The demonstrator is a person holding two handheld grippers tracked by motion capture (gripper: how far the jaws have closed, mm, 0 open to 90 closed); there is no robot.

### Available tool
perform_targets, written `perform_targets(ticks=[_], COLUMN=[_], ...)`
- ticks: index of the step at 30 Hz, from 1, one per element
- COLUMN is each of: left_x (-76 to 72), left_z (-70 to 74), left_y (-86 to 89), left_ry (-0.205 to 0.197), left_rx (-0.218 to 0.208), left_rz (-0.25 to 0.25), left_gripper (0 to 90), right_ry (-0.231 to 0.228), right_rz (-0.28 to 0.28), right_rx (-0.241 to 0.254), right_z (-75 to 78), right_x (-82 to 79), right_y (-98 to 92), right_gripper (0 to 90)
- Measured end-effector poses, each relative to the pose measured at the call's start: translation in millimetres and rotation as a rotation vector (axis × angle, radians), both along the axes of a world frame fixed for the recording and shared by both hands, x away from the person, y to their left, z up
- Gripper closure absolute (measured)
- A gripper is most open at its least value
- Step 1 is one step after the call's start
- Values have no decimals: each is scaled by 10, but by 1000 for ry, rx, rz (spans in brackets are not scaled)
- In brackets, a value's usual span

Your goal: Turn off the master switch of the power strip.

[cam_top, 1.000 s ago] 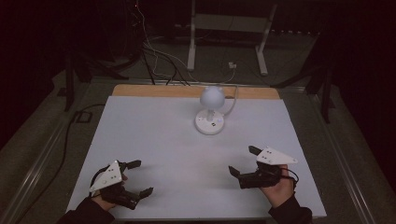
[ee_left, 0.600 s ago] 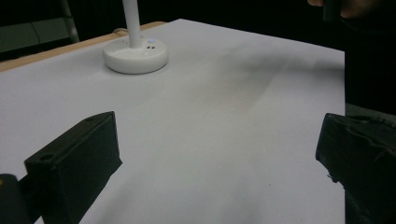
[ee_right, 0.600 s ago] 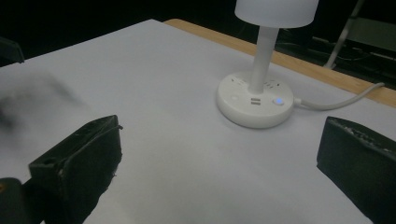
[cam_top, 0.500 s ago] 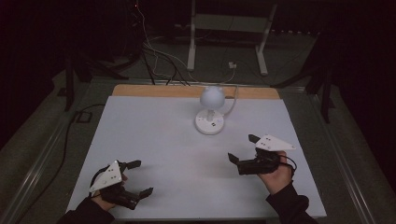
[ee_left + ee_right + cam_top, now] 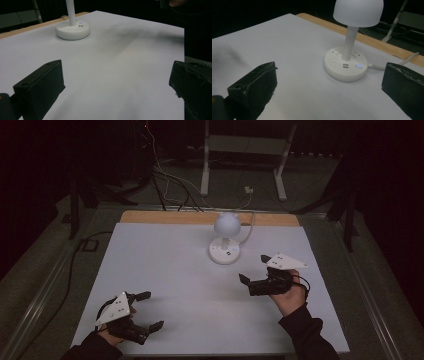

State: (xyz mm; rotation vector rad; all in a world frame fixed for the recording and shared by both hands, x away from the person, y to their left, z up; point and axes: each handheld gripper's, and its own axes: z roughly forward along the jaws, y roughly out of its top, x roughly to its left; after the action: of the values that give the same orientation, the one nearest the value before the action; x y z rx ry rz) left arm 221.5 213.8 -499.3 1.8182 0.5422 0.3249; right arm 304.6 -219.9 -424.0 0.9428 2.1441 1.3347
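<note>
Right gripper (image 5: 253,270), fingers spread, nears the lamp (image 5: 226,240); aim for the base button (image 5: 358,66) squarely. Left gripper (image 5: 148,310) rests, fingers spread.

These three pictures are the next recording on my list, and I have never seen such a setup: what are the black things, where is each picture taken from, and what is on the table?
No robot here: a person holds a handheld clamp tool in each hand. The high view looks down on the white table, with the left gripper at bottom left and the right gripper further forward. The other two pictures come from cameras riding on each gripper; the black blocks at their bottom corners are its own fingers. On the table stands a small white lamp with a dome shade, its round base carrying sockets, buttons and a lit blue light. A white cable leaves it. Both grippers are open and hold nothing.
</note>
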Motion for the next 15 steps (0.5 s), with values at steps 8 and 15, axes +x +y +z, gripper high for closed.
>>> perform_targets(ticks=[8, 15], left_x=[-4, -3], left_z=[0, 0], left_y=[-4, -3], left_ry=[-2, -2], left_rx=[3, 3], left_rz=[-3, -4], left_gripper=[4, 3], right_ry=[5, 22], right_rz=[-7, -8], right_rx=[-4, -15], right_z=[-30, -78], right_x=[151, 300], right_y=[47, 89], right_gripper=[0, 0])
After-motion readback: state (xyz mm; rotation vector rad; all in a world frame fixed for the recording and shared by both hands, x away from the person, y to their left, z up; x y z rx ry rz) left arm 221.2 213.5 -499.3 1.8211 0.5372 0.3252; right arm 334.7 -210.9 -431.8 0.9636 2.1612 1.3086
